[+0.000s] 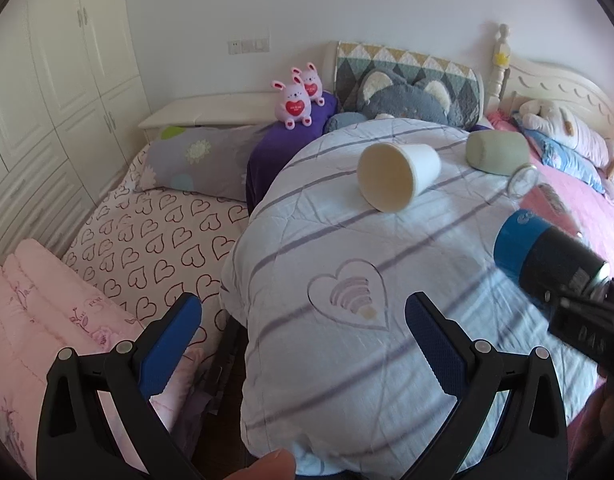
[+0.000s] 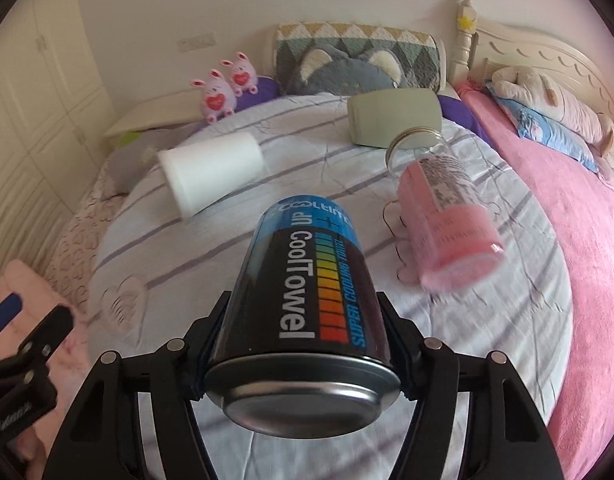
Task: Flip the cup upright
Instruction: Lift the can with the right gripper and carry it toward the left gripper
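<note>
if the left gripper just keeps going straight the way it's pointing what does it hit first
Probably the striped quilt, around its heart patch; the open left gripper aims there. The white cup lies farther along, though depth is unclear.

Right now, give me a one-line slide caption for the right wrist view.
Right gripper clamps a Cool Towel can above the striped quilt, with three cups lying sideways beyond.

I am in a home bedroom: a bed (image 1: 347, 280) with a striped quilt, a carved headboard (image 1: 555, 84), pillows (image 1: 199, 160), plush bunnies (image 1: 295, 102), and white wardrobe doors (image 1: 59, 80) along the wall.
</note>
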`<state>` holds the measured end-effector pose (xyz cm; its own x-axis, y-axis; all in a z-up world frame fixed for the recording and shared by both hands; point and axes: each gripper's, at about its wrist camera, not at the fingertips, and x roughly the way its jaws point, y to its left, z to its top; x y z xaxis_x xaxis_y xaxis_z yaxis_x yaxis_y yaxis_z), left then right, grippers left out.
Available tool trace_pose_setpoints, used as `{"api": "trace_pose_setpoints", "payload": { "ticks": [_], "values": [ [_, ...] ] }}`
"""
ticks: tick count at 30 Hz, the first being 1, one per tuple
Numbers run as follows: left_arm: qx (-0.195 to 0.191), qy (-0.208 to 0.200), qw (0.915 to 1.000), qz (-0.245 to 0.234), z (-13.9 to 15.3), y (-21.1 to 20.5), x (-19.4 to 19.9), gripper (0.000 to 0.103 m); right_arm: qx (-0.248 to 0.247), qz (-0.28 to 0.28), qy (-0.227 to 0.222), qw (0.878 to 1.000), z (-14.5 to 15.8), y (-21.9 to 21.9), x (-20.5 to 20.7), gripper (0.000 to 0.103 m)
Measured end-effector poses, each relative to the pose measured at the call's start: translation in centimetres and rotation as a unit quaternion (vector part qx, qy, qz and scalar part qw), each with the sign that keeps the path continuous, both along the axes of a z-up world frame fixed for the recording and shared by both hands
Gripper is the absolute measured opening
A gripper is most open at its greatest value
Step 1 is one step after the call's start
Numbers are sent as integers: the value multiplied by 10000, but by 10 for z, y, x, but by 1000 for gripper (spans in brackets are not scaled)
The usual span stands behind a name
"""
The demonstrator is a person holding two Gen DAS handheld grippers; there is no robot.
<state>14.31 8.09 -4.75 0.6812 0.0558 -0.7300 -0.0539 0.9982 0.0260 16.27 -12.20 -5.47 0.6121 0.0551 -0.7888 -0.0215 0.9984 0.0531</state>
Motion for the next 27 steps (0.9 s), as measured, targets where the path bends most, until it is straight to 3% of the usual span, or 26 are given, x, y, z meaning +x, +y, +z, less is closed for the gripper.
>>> {"api": "trace_pose_setpoints", "payload": {
  "ticks": [11, 23, 24, 25, 27],
  "values": [
    [83, -26, 10000, 1, 1, -19, -57, 103, 106, 252, -290, 9992, -14, 9, -84, 67],
    [158, 15, 9996, 241, -1, -11, -76, 103, 148, 210, -472, 9986, -32, 14, -93, 68],
    [165, 9, 9996, 233, -1, -12, -77, 103, 196, 240, -452, 9985, -32, 14, -94, 71],
    [181, 7, 9996, 222, 0, -13, -78, 103, 188, 267, -443, 9985, -32, 15, -95, 85],
    [201, 5, 9996, 198, 1, -15, -79, 103, 91, 337, -432, 9985, -32, 20, -98, 85]
  ]
}}
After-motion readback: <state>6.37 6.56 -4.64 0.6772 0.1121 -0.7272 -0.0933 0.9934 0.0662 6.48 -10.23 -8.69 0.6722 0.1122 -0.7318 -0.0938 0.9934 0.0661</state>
